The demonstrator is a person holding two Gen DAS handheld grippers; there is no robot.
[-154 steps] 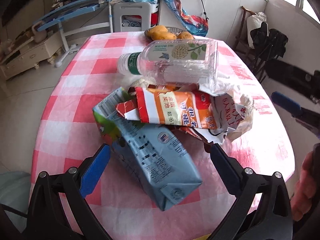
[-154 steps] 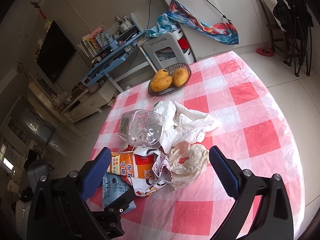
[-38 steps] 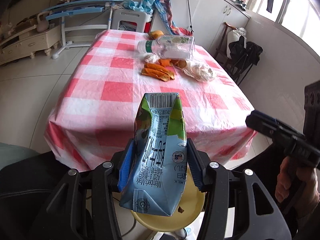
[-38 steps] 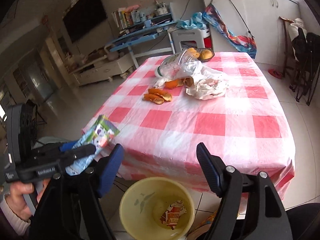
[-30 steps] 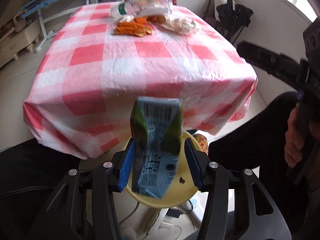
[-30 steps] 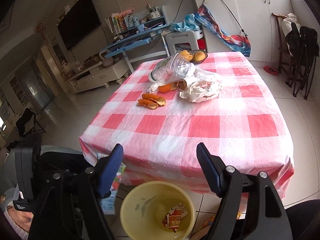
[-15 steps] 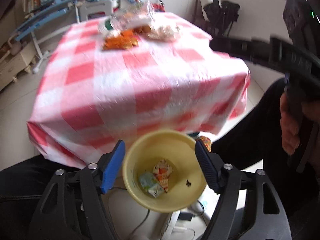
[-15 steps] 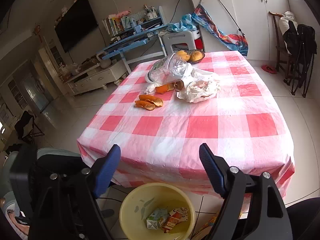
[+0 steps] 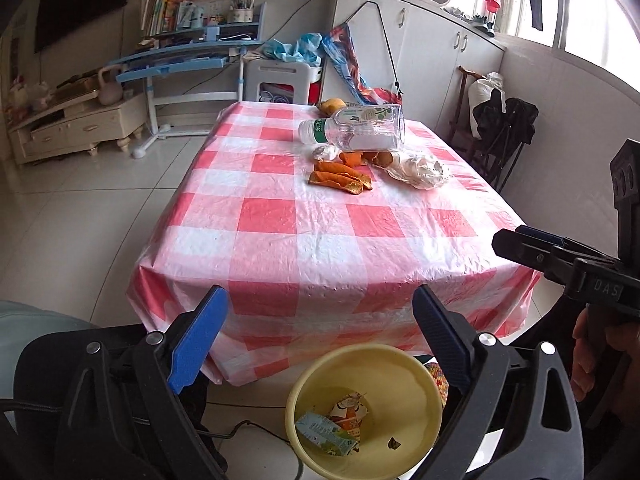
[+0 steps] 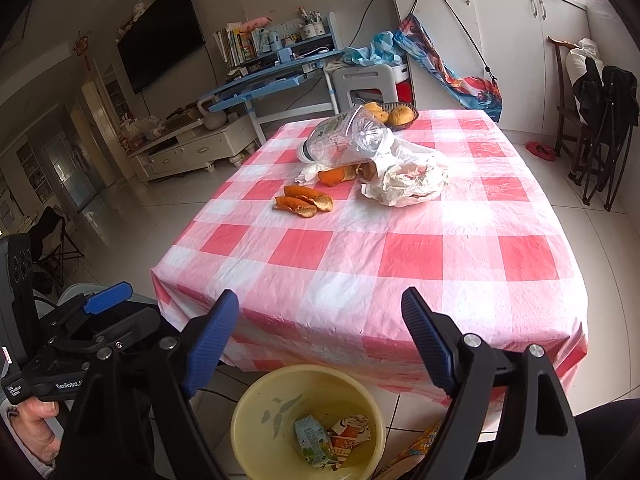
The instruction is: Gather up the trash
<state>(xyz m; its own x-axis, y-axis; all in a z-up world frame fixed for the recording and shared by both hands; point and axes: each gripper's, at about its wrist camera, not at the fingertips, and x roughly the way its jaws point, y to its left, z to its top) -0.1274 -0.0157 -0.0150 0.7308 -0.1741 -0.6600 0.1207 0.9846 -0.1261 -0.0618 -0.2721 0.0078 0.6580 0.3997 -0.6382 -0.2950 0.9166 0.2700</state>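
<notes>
Nearest, the left gripper (image 9: 318,328) hangs above the yellow bin (image 9: 404,368) with its jaws opening and nothing between its blue pads; the right gripper (image 10: 320,330) hovers just beside it over the same bin, its jaws also opening and empty. Down in the bin, which stands on the floor at the near edge of the table (image 10: 400,260), lie a green and blue carton (image 10: 314,446) and an orange and white wrapper (image 10: 350,436), touching each other on the bottom. A dark scrap (image 9: 394,444) sits apart from them in the left wrist view. Farther off, the red and white checked cloth covering the table is bare along its near half. Toward the far half lie flat orange peels (image 10: 304,202), and just beyond them more peel (image 10: 336,176) curls against a crumpled white paper wrapper (image 10: 408,180). Behind these a clear plastic bottle (image 9: 356,128) with a green label lies on its side, touching the white paper. At the far edge of the table a dark dish holds yellow fruit (image 10: 400,114). Beyond the table stand a white stool (image 9: 280,82) and a blue desk (image 9: 180,60) against the wall.
</notes>
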